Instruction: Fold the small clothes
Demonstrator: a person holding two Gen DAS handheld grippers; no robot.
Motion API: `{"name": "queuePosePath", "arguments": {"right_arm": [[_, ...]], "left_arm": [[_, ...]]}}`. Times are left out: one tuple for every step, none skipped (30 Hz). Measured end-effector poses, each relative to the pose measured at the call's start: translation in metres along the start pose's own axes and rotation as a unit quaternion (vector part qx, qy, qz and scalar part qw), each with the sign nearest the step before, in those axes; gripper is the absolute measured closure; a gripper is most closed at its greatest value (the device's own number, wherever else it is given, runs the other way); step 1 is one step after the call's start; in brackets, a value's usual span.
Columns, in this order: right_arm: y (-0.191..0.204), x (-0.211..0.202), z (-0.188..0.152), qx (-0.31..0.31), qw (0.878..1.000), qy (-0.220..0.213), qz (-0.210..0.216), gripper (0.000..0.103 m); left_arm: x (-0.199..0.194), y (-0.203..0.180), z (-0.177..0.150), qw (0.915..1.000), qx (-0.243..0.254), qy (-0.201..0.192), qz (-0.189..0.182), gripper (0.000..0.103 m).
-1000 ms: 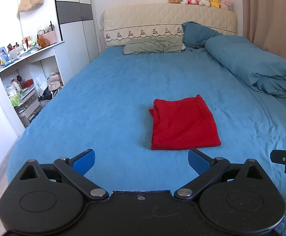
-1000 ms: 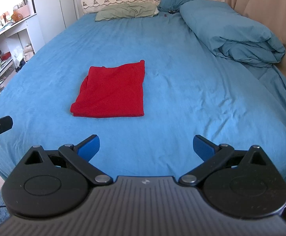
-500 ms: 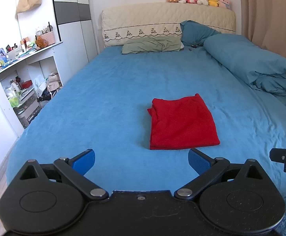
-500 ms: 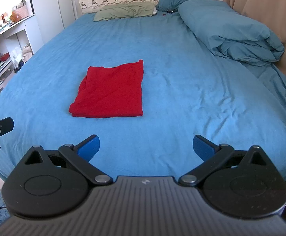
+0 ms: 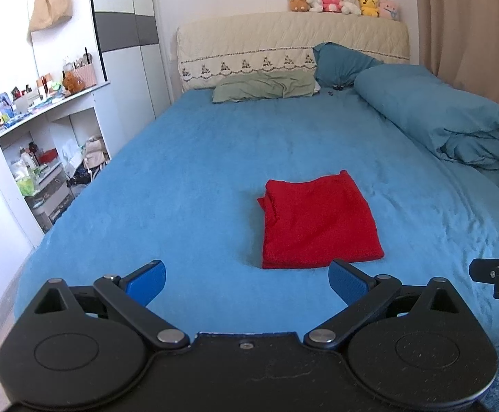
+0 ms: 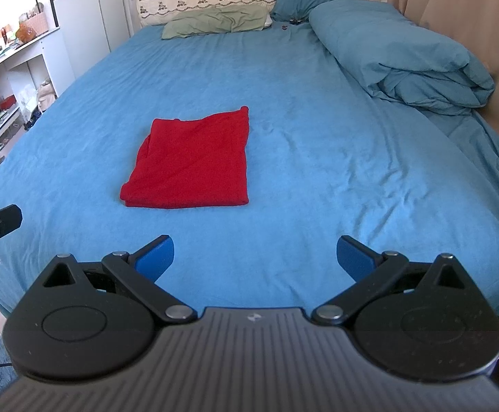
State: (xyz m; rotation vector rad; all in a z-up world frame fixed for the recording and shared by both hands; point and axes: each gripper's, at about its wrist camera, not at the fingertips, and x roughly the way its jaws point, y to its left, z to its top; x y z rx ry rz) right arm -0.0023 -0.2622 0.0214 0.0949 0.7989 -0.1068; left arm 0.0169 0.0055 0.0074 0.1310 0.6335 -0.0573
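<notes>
small dark items [image 5: 335, 88] by pillows: too small to identify | shelf clutter [image 5: 15, 101]: labels unreadable | folded duvet [image 5: 455, 120]: cut by right edge

Left claw [image 5: 246, 279] hanging level, blue fingers [image 5: 146, 279] spreading wide apart, gripping nothing. Right claw [image 6: 254, 257] hanging level likewise, blue fingers [image 6: 354, 255] spreading wide, nothing between them. Both claws pointing forward, side by side. Tip of right claw showing at right edge of left wrist view; tip of left claw showing at left edge of right wrist view.
</notes>
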Motion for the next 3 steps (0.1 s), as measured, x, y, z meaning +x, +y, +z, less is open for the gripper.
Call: {"name": "queuePosePath", "arguments": {"right_arm": [[0.0019, -0.0004, 0.0002, 0.001, 1.0, 0.0, 0.0, 0.0], [0.0016, -0.0002, 0.0003, 0.001, 1.0, 0.0, -0.001, 0.0], [0.0015, -0.0002, 0.0004, 0.0, 1.0, -0.001, -0.001, 0.0]], "left_arm": [[0.0001, 0.0015, -0.0007, 1.0, -0.002, 0.0, -0.003, 0.0], [0.0002, 0.002, -0.0004, 1.0, -0.004, 0.0, -0.003, 0.0], [0.0005, 0.003, 0.0003, 1.0, -0.005, 0.0, -0.003, 0.0]]}}
